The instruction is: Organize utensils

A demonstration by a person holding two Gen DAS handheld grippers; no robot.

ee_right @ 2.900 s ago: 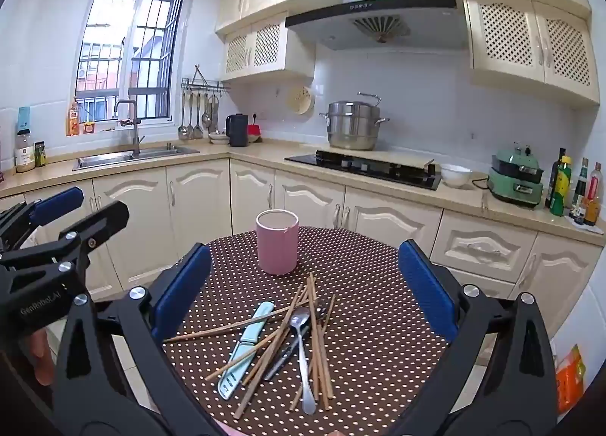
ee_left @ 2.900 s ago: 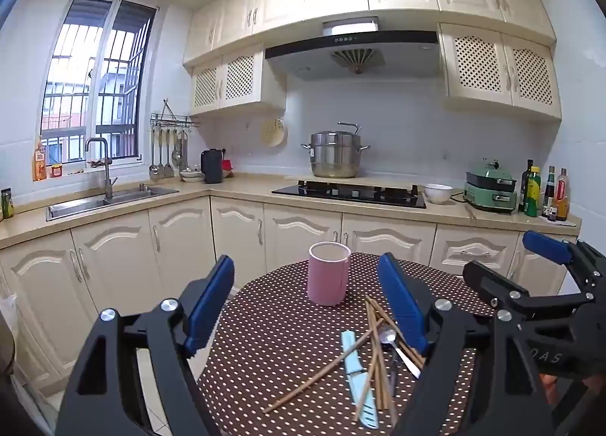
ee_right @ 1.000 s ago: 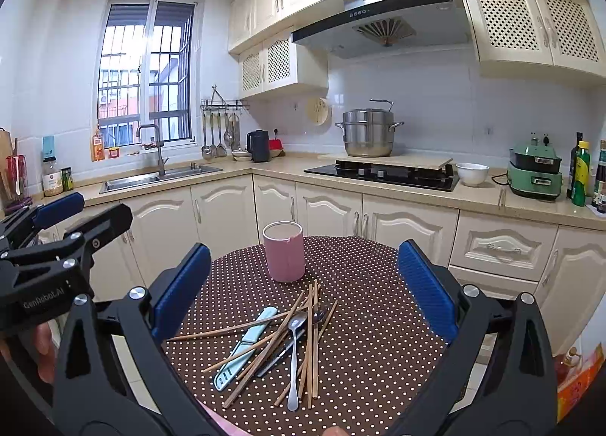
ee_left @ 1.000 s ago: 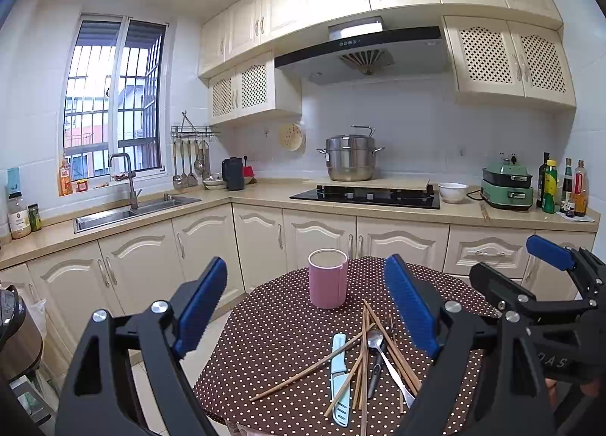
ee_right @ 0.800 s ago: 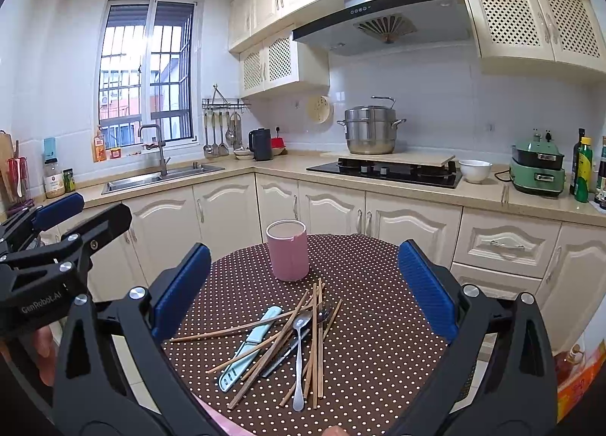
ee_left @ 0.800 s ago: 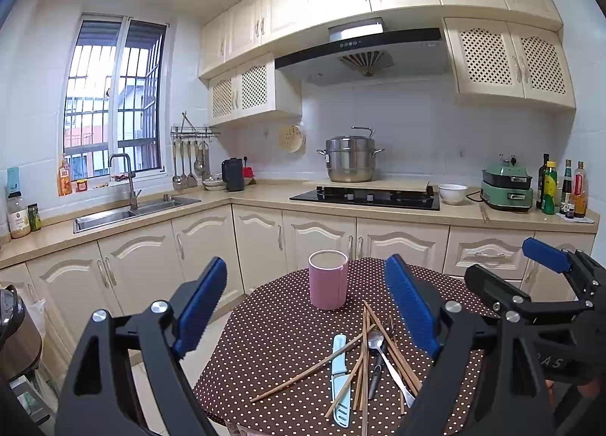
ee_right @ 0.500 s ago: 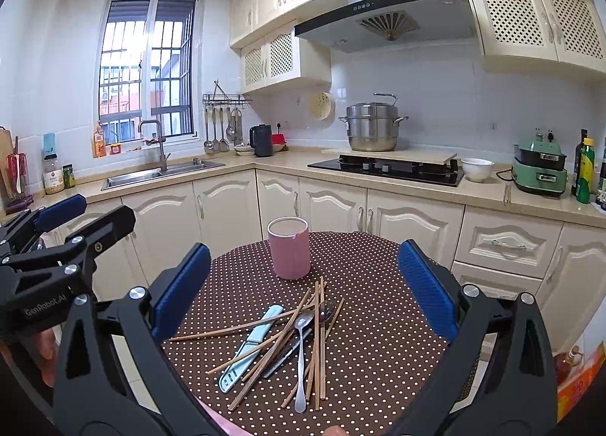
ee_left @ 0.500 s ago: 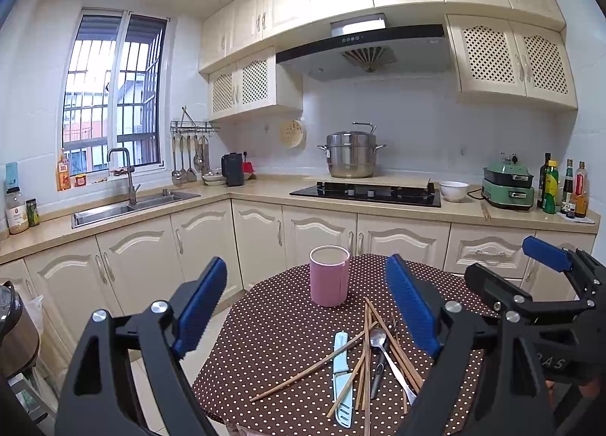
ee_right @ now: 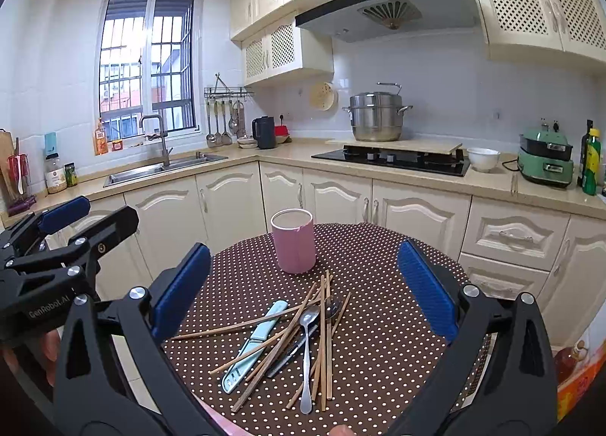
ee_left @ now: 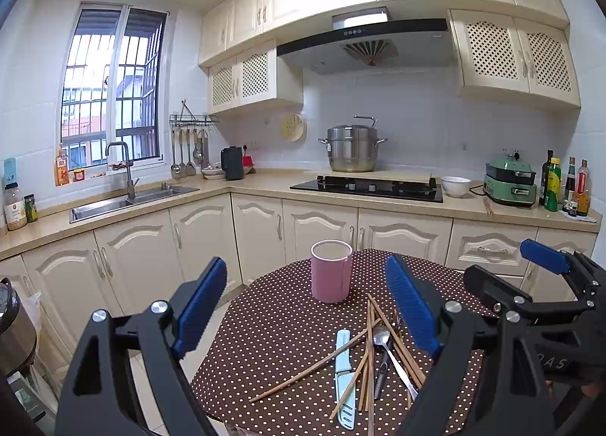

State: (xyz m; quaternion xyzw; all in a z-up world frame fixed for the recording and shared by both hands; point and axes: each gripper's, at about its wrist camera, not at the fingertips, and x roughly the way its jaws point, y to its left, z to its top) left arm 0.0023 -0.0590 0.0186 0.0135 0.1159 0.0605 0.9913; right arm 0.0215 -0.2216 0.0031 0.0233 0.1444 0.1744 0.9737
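- two grippers, left (ee_left: 306, 307) and right (ee_right: 303, 286), both gape wide, holding nothing.
- pick one chopstick (ee_right: 322, 337) off the top, then stand it in the pink cup (ee_right: 293, 241).

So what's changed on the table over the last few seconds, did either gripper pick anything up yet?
Nothing was picked up. Both grippers drew back and up a little, so more of the kitchen shows. The left gripper and right gripper stay open and empty. The pink cup, chopsticks, spoon and pale blue knife lie unmoved on the dotted table.
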